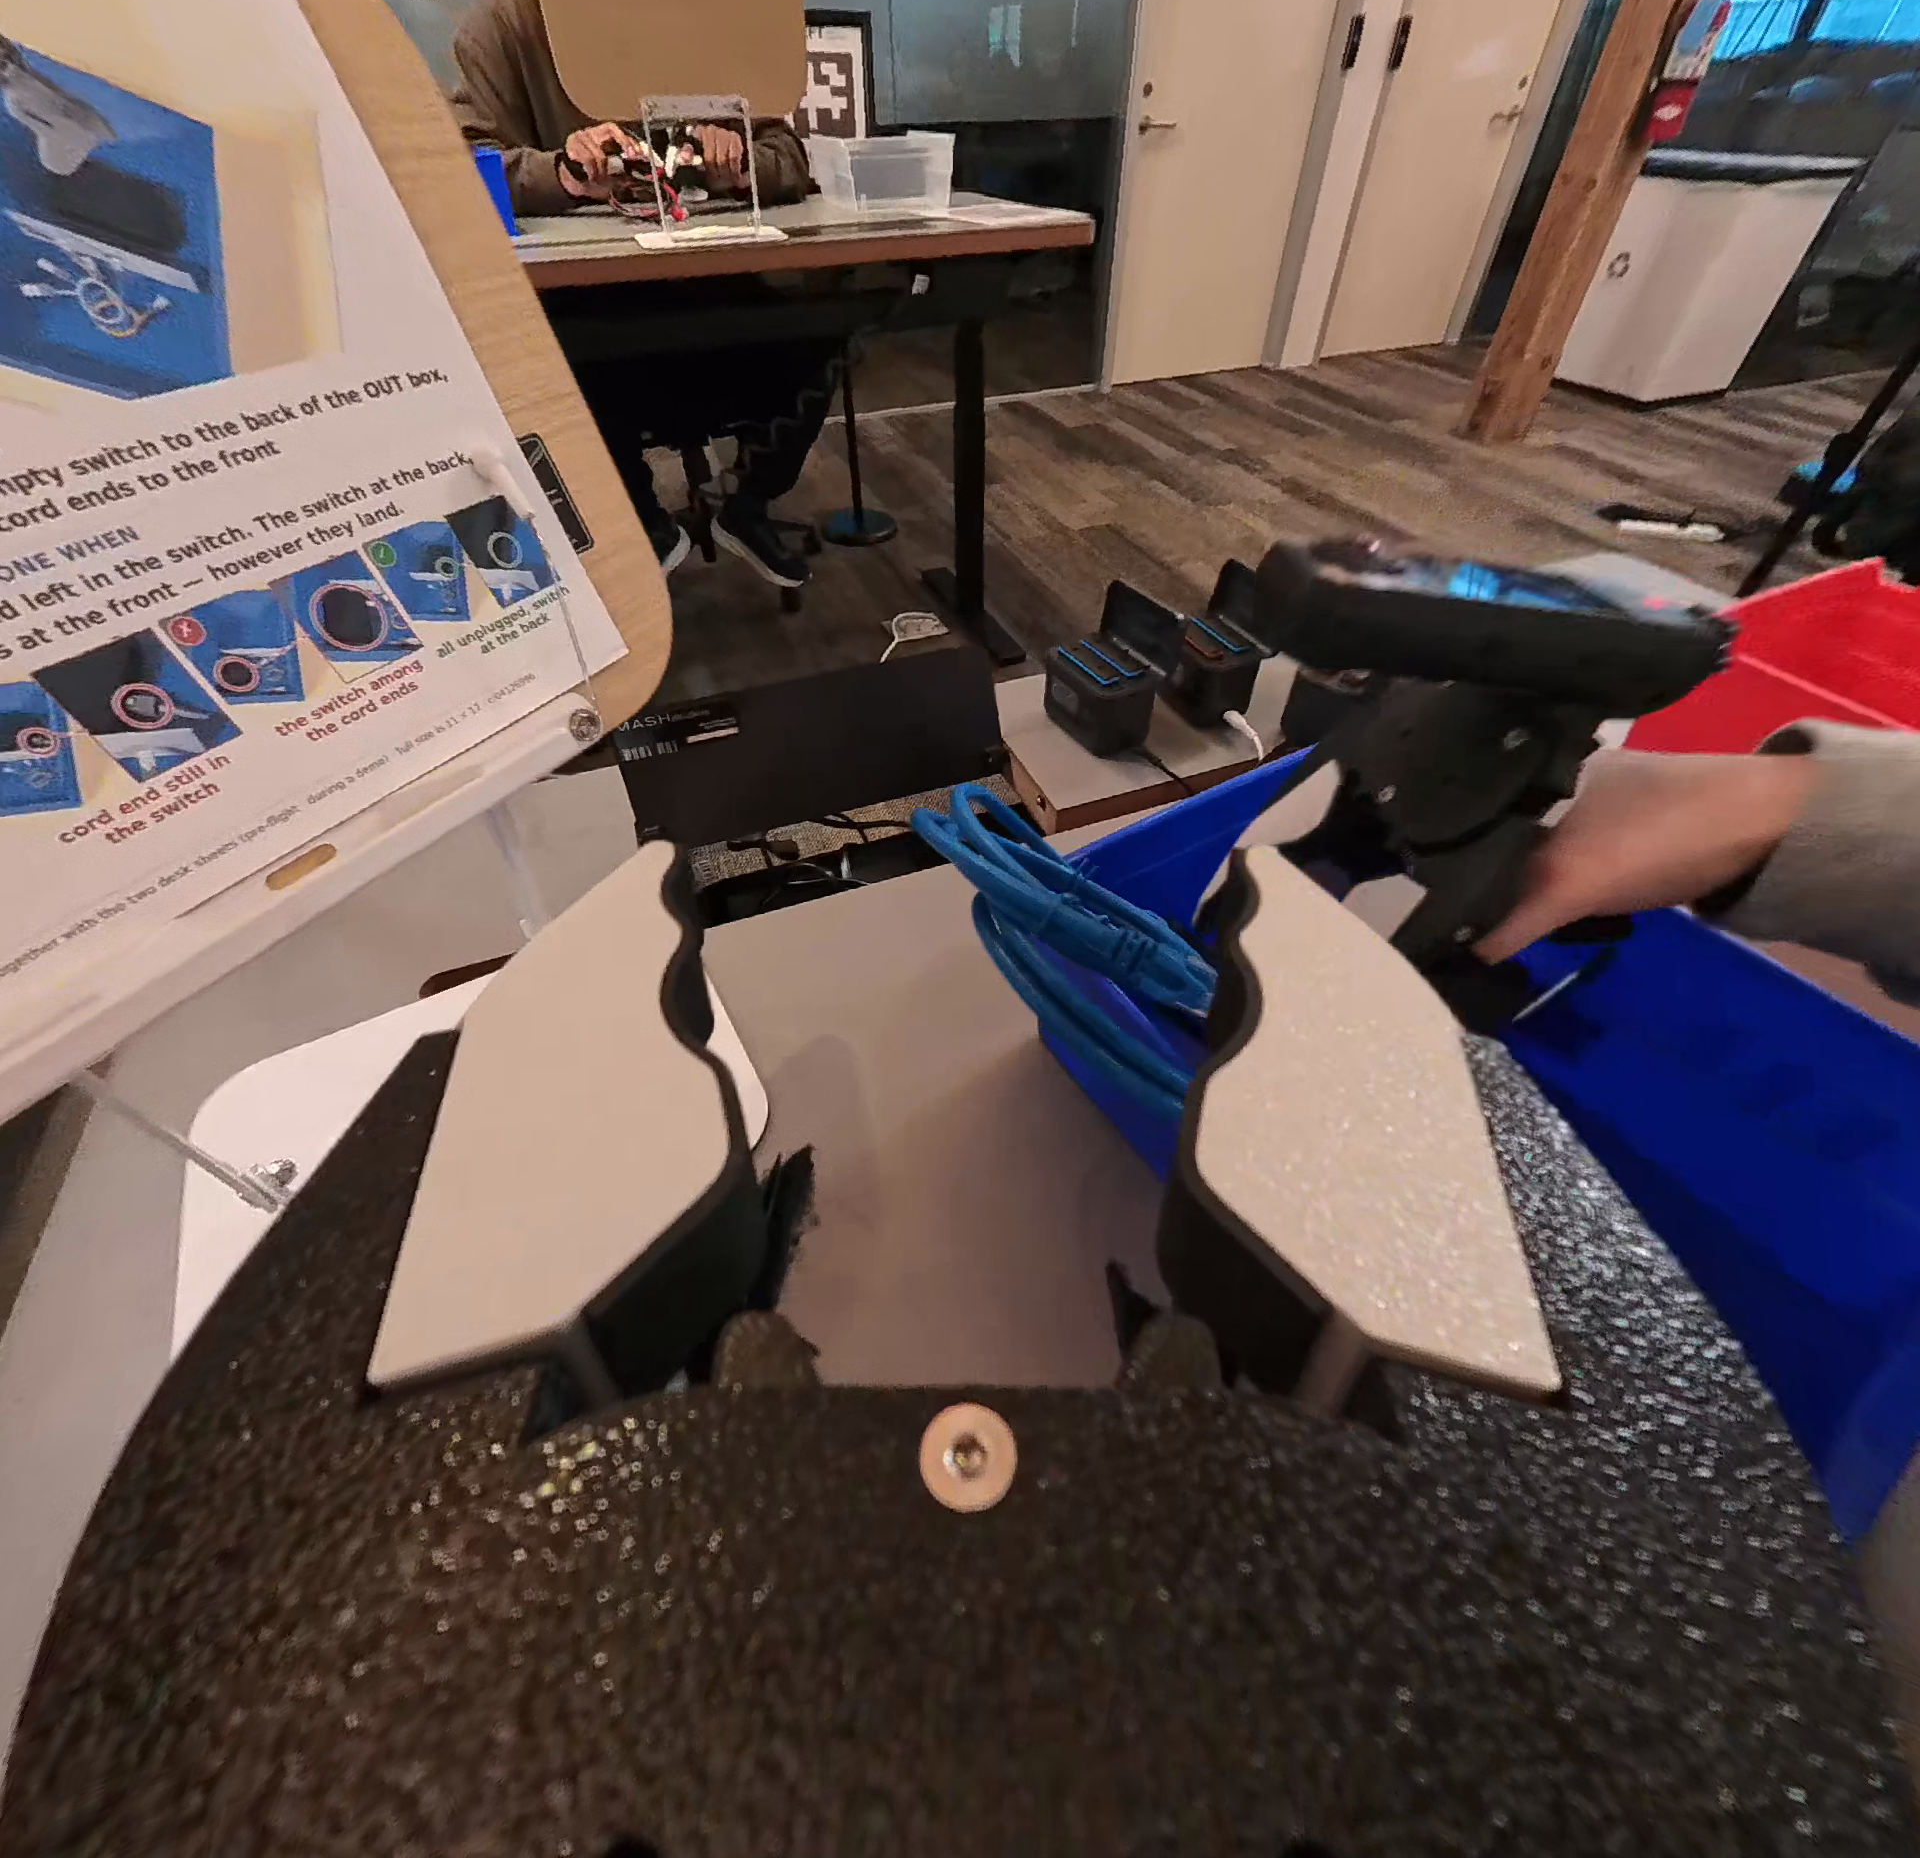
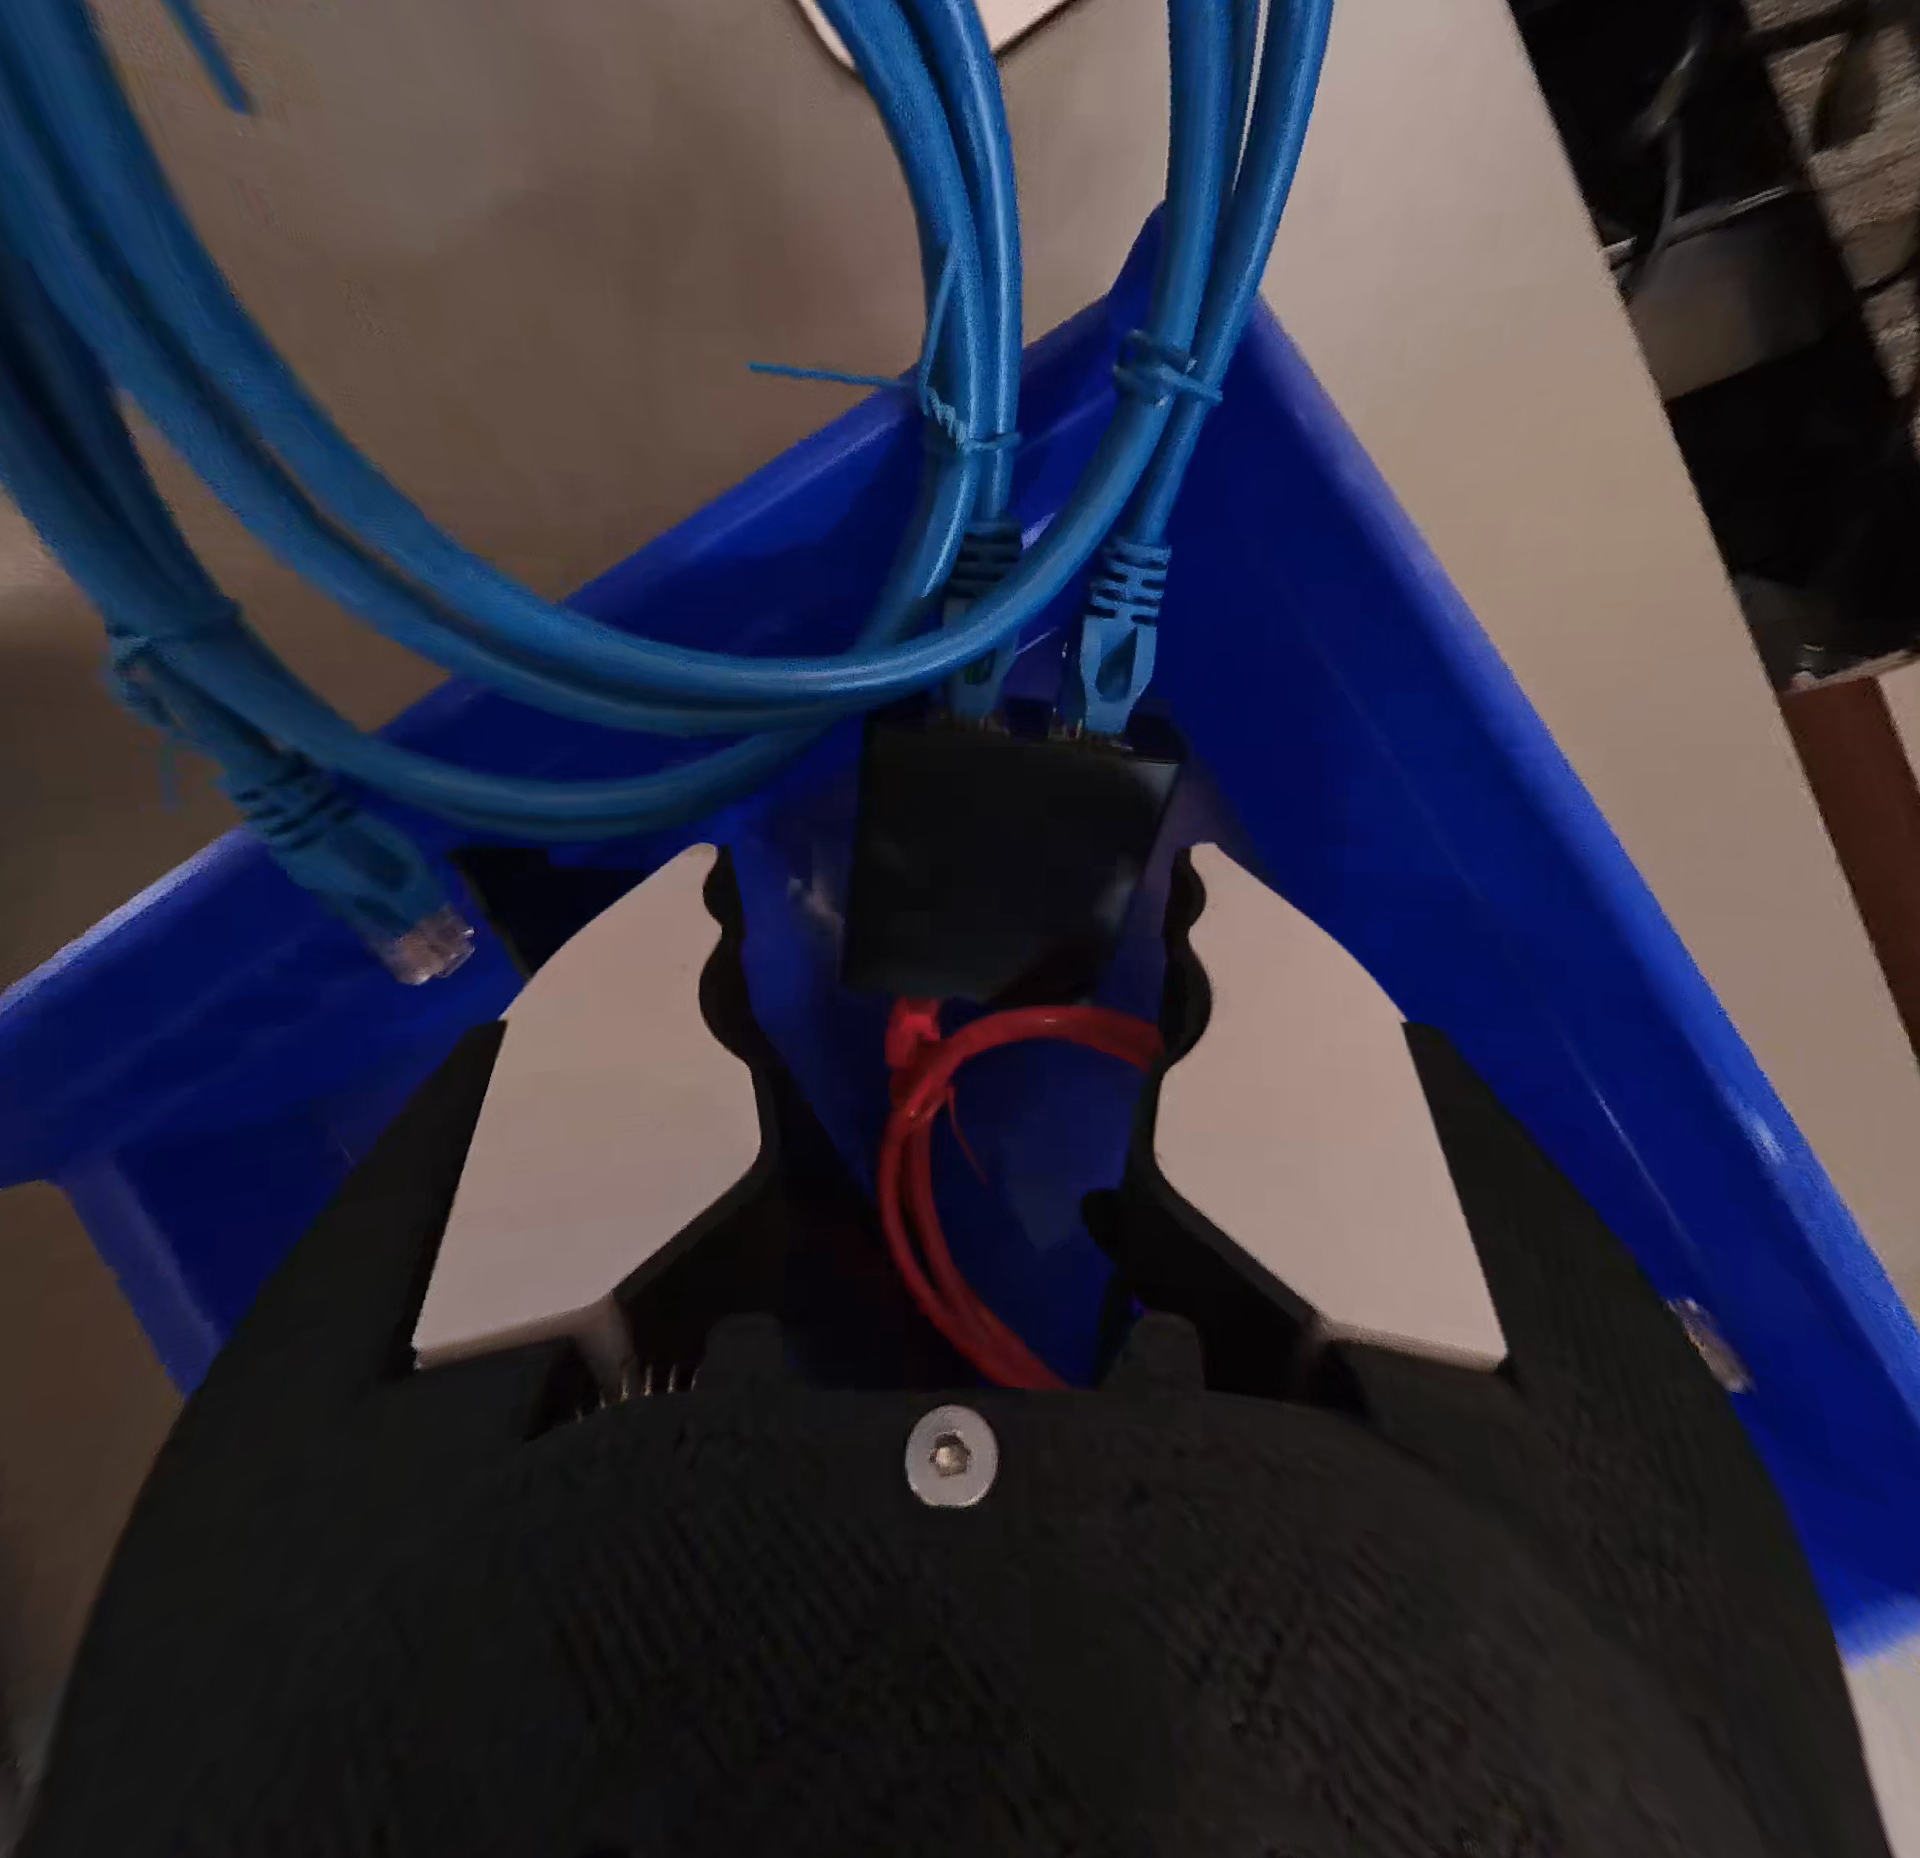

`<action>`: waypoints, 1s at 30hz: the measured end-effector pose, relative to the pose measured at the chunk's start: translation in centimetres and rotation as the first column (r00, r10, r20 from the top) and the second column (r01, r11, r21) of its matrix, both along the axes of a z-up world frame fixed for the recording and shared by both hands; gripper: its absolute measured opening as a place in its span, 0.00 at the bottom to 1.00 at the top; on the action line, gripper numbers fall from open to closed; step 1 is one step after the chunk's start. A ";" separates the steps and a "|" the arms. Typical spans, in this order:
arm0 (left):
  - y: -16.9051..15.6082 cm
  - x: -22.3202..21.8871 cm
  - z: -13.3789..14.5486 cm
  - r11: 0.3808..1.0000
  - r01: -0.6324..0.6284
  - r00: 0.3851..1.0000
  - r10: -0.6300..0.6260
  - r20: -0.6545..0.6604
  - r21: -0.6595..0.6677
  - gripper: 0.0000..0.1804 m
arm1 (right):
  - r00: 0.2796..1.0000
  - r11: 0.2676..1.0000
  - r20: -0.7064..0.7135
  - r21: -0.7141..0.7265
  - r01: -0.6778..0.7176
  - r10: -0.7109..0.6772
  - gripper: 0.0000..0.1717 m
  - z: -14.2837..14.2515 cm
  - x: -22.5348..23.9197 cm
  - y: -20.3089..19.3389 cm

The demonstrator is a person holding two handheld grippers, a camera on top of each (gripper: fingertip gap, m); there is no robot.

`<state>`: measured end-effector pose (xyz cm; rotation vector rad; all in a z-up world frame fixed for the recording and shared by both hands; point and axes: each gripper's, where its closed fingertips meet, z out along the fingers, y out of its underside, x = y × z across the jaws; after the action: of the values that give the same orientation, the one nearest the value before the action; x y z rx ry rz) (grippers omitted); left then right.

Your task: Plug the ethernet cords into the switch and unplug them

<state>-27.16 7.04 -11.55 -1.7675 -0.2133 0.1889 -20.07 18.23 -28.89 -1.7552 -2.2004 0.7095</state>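
Black switch [image 2: 1013,852] lies in the blue bin [image 2: 1455,769] on the bench [image 1: 883,1029] with two blue ethernet cords [image 2: 1127,603] plugged in — right tongs [image 2: 951,925] wide open around it, not gripping; left tongs [image 1: 956,935] wide open, bare.
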 end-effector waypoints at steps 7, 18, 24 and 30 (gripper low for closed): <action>-0.8 -0.6 0.4 0.999 0.024 0.999 -0.025 0.046 0.031 0.52 | 0.996 0.986 0.036 0.145 -0.085 0.081 0.37 -1.9 -0.5 0.7; -1.6 1.0 1.7 0.993 0.095 0.995 -0.092 -0.043 0.069 0.52 | 0.932 0.919 -0.319 0.393 -0.034 0.171 0.35 5.8 0.2 -0.4; -2.3 4.9 3.6 0.965 0.234 0.972 -0.234 -0.010 0.122 0.52 | 0.827 0.656 -0.431 0.747 0.103 0.361 0.35 13.0 1.7 -0.2; -4.7 8.6 7.6 0.913 0.320 0.940 -0.273 -0.204 0.252 0.50 | 0.682 0.333 -0.418 0.906 0.262 0.600 0.34 19.6 2.9 -3.9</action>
<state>-18.55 2.35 -3.91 -1.4680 0.1459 0.0776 -17.13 14.37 -9.25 -0.4162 -1.5816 -0.0169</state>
